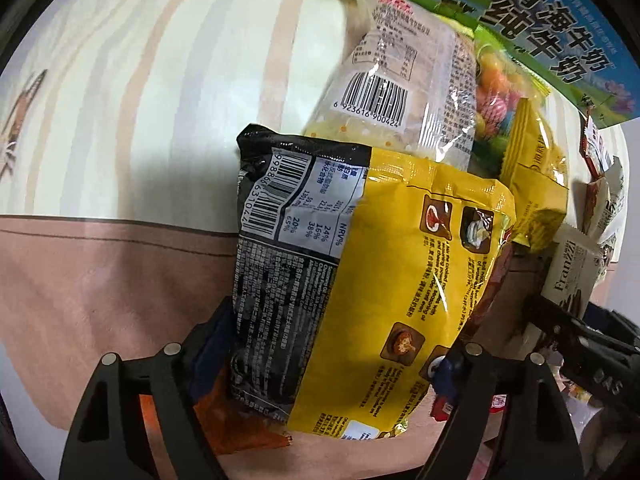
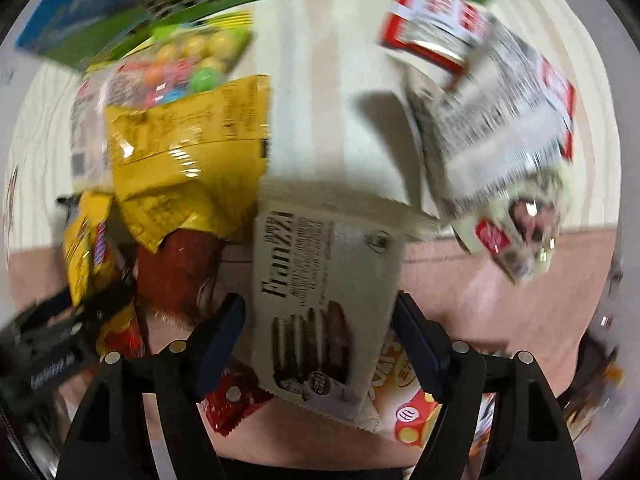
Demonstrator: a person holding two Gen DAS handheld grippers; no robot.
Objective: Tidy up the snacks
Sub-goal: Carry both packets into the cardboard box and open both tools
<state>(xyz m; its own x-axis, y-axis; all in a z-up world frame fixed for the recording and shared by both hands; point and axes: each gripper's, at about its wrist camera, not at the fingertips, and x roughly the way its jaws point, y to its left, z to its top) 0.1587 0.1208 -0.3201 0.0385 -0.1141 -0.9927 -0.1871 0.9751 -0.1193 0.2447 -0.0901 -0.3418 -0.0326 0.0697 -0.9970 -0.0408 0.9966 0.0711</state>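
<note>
My left gripper (image 1: 332,344) is shut on a yellow and black snack bag (image 1: 360,264), which fills the gap between its fingers. A clear packet with a barcode (image 1: 400,80) and a bag of coloured candy balls (image 1: 496,96) lie beyond it. My right gripper (image 2: 320,328) is shut on a cream Franzzi biscuit packet (image 2: 324,296); that packet also shows at the right in the left wrist view (image 1: 572,276). A smaller yellow packet (image 2: 188,156) lies to its left. The right wrist view is blurred.
A green and blue milk carton box (image 1: 560,32) stands at the back. A red and white packet (image 2: 496,92) is at the upper right. Red and orange packets (image 2: 404,396) lie under the right gripper. The surface is a striped cloth (image 1: 140,100) with a pink band (image 1: 100,300).
</note>
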